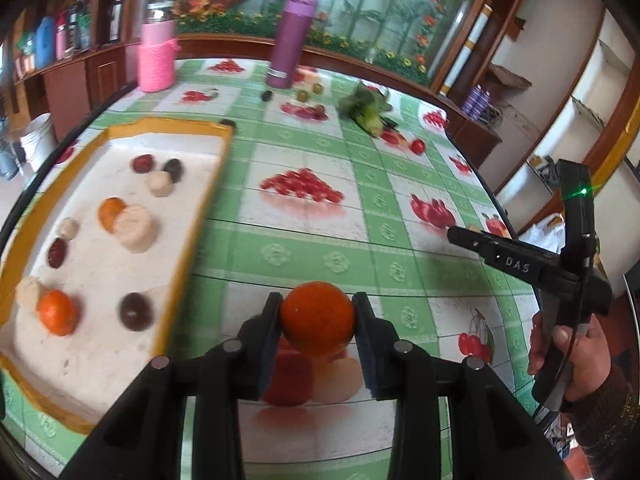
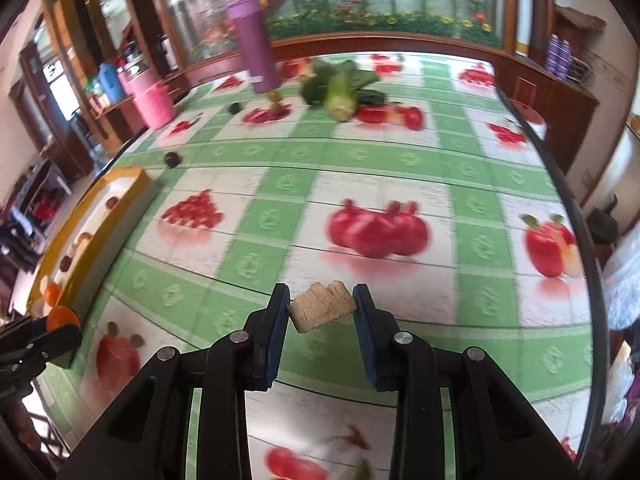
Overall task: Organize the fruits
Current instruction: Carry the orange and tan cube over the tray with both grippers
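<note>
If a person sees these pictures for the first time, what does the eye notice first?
First, the orange clamped in the left gripper, above the fruit-print tablecloth. Next, the beige chunk gripped by the right gripper. To the left lies the yellow-rimmed tray holding several fruits.

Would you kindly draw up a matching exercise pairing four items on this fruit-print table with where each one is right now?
Items:
1. round orange fruit
2. beige ridged chunk
3. tall purple flask
4. leafy green vegetable

Places:
A. standing upright at the table's far side
B. clamped in the right tool
C. lying on the tablecloth
D. clamped in the left tool

Pairs: 1-D, 2-B, 3-A, 4-C
</note>
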`<action>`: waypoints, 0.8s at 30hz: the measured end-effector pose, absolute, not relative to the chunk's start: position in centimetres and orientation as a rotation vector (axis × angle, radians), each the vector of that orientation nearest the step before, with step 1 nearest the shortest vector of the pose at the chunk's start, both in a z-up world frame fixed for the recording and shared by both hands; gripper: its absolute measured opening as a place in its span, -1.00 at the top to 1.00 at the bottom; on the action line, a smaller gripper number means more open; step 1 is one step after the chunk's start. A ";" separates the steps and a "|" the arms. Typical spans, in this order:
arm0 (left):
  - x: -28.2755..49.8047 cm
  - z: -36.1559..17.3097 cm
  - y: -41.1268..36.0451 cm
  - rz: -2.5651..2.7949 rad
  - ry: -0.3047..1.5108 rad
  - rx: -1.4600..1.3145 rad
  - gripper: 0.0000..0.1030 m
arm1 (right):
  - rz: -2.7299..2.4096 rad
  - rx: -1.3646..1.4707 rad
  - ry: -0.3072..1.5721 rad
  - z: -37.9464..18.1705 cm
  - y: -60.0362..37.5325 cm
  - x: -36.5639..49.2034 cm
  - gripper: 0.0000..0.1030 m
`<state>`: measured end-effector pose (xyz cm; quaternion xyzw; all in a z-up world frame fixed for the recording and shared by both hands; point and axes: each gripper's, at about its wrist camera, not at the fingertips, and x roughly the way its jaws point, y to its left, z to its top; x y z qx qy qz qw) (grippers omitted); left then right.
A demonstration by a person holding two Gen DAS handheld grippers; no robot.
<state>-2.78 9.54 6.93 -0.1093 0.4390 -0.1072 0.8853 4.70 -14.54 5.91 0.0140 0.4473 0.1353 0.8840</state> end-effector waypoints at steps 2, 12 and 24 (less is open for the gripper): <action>-3.1 7.3 11.4 -0.182 0.901 -0.246 0.27 | 0.329 0.004 0.930 6.1 -12.3 5.3 0.39; -4.0 7.3 20.6 0.015 0.888 -0.284 0.27 | 0.554 -0.098 0.902 7.9 -0.5 8.7 0.39; 0.2 5.8 25.1 0.048 0.929 -0.222 0.27 | 0.661 -0.217 0.925 7.3 8.4 12.8 0.39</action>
